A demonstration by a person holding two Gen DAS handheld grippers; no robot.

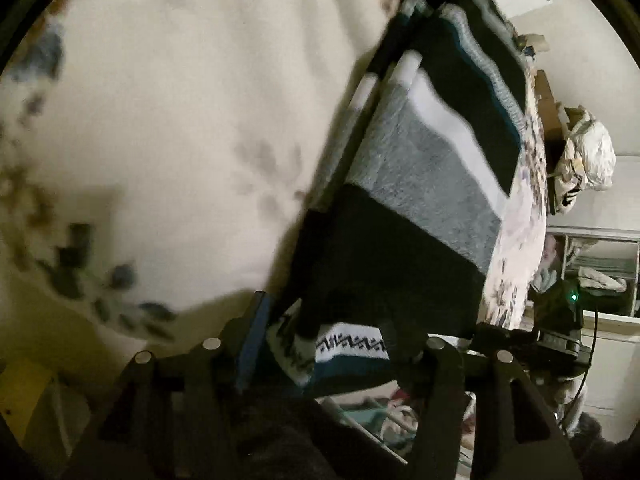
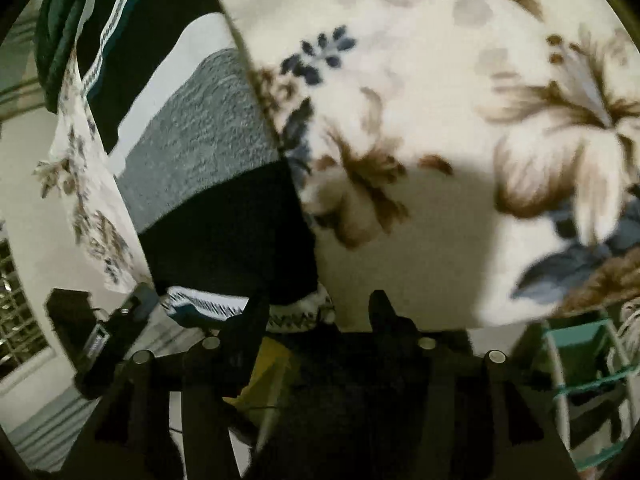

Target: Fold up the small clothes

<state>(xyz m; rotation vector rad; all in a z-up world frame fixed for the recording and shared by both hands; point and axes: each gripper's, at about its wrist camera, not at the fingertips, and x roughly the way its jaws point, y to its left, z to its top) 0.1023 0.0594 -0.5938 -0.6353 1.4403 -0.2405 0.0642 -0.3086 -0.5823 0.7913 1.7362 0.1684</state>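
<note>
Fleecy and striped in black, grey, white and teal, the folded knit garment (image 1: 424,184) lies on a cream floral blanket (image 1: 180,120) covering the bed, its patterned hem at the near edge. The left tongs (image 1: 324,332) stand apart, the hem's zigzag band lying between the fingers without being pinched. In the right view, the right tongs (image 2: 316,316) are likewise parted at the garment's (image 2: 208,152) near corner, one finger (image 2: 248,320) over the hem, the other (image 2: 384,312) above bare blanket (image 2: 440,100).
</note>
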